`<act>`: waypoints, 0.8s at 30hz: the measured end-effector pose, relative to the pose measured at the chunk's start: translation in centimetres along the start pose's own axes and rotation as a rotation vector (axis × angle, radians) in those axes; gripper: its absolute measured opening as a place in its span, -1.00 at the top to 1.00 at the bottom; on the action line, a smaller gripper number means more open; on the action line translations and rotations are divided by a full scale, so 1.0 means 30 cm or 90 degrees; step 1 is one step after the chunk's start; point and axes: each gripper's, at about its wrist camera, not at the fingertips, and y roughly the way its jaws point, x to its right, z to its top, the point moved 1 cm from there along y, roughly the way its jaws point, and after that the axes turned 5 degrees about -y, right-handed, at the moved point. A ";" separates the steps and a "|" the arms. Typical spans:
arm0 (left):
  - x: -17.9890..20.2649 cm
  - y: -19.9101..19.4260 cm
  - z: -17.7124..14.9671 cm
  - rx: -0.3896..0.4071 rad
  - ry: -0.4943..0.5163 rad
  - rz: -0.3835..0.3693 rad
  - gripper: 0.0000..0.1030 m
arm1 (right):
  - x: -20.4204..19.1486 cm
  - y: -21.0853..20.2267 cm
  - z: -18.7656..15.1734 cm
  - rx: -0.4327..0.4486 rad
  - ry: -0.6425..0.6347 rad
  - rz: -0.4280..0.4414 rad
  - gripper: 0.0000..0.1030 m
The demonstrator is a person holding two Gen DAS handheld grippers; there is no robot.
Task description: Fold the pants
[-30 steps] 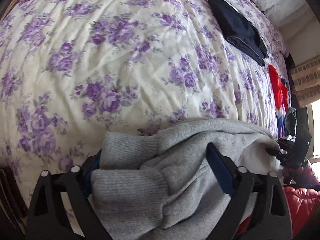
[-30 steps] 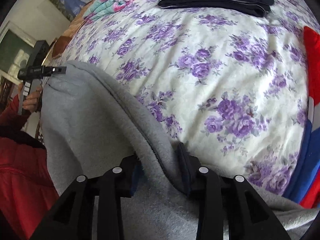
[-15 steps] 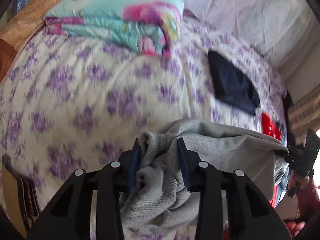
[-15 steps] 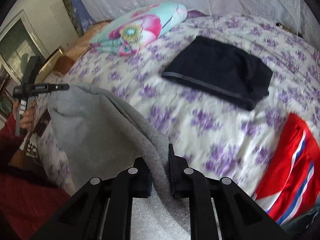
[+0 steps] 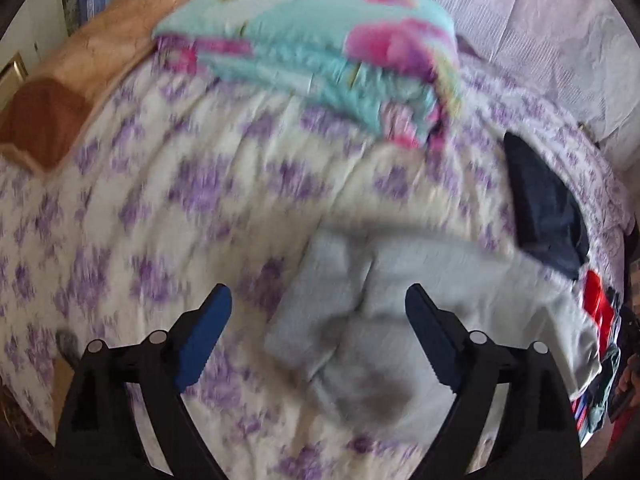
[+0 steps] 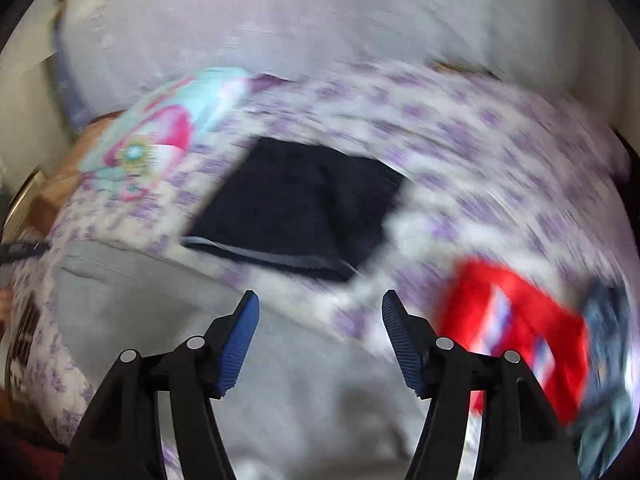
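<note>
The grey pants (image 5: 400,312) lie in a loose heap on the purple-flowered bedspread (image 5: 180,200), blurred by motion. My left gripper (image 5: 318,304) is open above them, its blue pads apart and holding nothing. In the right wrist view the grey pants (image 6: 280,380) spread below my right gripper (image 6: 320,312), which is also open and empty. Part of the left gripper (image 6: 20,248) shows at that view's far left edge.
A folded dark navy garment (image 6: 296,208) lies on the bed beyond the pants; it also shows in the left wrist view (image 5: 548,216). A red, white and blue garment (image 6: 516,332) lies at the right. A turquoise and pink folded blanket (image 5: 320,52) sits near the headboard.
Both grippers were shut on the grey pants and lifting them; now both have opened and let go, and the pants have dropped onto the bed. Both views have tilted up.
</note>
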 end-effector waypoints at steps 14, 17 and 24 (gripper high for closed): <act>-0.022 0.146 -0.289 -0.131 -0.115 -0.048 -0.67 | 0.195 0.111 -0.497 -0.083 0.441 0.171 -0.42; -0.019 0.163 -0.292 -0.133 -0.133 -0.042 -0.72 | 0.211 0.168 -0.458 -0.036 0.485 0.159 -0.13; 0.012 0.149 -0.310 -0.104 -0.121 -0.007 -0.66 | 0.115 0.074 -0.217 0.051 0.181 0.051 0.50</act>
